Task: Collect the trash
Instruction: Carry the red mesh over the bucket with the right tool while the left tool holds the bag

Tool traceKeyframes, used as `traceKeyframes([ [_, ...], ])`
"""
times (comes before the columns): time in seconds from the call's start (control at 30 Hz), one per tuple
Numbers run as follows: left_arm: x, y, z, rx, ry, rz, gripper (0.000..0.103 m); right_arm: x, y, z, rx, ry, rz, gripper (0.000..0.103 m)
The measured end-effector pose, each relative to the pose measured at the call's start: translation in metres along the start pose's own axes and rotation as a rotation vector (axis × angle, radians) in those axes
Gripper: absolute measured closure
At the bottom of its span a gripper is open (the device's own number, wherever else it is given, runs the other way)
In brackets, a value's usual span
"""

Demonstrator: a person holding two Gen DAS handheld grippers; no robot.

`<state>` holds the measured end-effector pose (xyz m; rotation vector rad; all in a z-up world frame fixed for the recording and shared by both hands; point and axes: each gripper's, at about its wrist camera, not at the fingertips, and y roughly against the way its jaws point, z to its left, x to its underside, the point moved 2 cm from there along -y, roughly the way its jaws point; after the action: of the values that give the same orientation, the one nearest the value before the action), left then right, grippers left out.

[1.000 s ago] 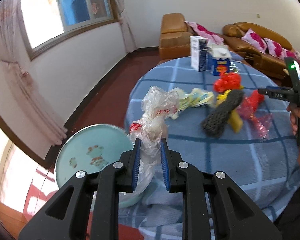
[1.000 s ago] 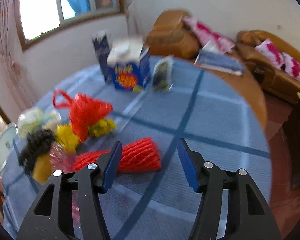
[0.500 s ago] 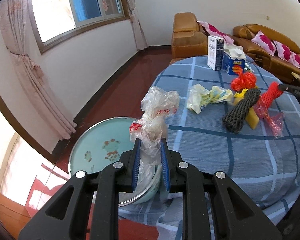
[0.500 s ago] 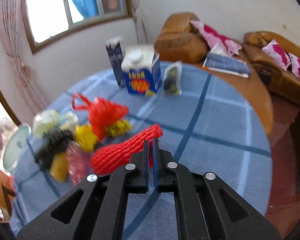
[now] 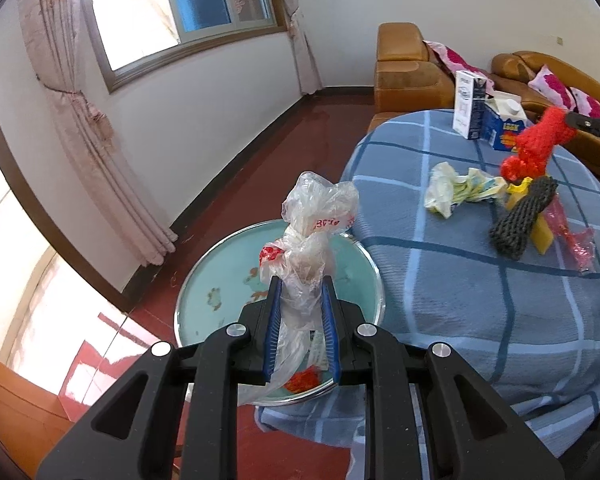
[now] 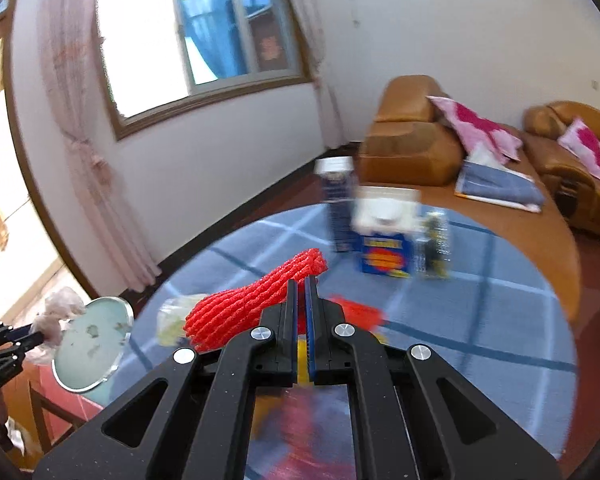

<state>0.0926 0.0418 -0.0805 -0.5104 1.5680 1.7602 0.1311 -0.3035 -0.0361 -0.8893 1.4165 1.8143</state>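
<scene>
My left gripper is shut on a knotted clear plastic bag and holds it above a round pale-green basin beside the table. My right gripper is shut on a red foam net sleeve, lifted above the blue checked table. The sleeve also shows in the left wrist view. On the table lie a crumpled yellow-green wrapper, a black foam net, a yellow piece and a red clear wrapper.
A tall white-blue carton and a blue milk carton stand at the table's far side. A small dark packet stands next to them. Brown sofas with pink cushions line the back wall. Red floor lies left of the table.
My right gripper shut on the red foam net sleeve and lifted it off the table. My left gripper carried the plastic bag leftward off the table to above the basin.
</scene>
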Motion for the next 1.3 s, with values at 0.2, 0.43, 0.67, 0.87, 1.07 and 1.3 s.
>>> traceKeyframes([
  [0.2, 0.005, 0.004, 0.020, -0.057, 0.024, -0.014, 0.084, -0.001, -0.036, 0.057, -0.069, 0.058, 0.023, 0.099],
  [0.43, 0.008, 0.014, 0.039, -0.103, 0.063, -0.047, 0.084, 0.007, -0.065, 0.106, -0.130, 0.105, 0.059, 0.099],
  [0.67, 0.008, 0.028, 0.049, -0.130, 0.093, -0.089, 0.084, 0.018, -0.083, 0.143, -0.172, 0.158, 0.086, 0.099],
  [0.87, 0.008, 0.036, 0.052, -0.132, 0.106, -0.106, 0.084, 0.024, -0.095, 0.170, -0.193, 0.210, 0.101, 0.099],
  [1.07, 0.007, 0.040, 0.057, -0.141, 0.120, -0.119, 0.084, 0.030, -0.105, 0.183, -0.204, 0.231, 0.117, 0.099],
  [1.3, 0.008, 0.038, 0.057, -0.144, 0.133, -0.115, 0.084, 0.033, -0.109, 0.195, -0.212, 0.255, 0.127, 0.099],
])
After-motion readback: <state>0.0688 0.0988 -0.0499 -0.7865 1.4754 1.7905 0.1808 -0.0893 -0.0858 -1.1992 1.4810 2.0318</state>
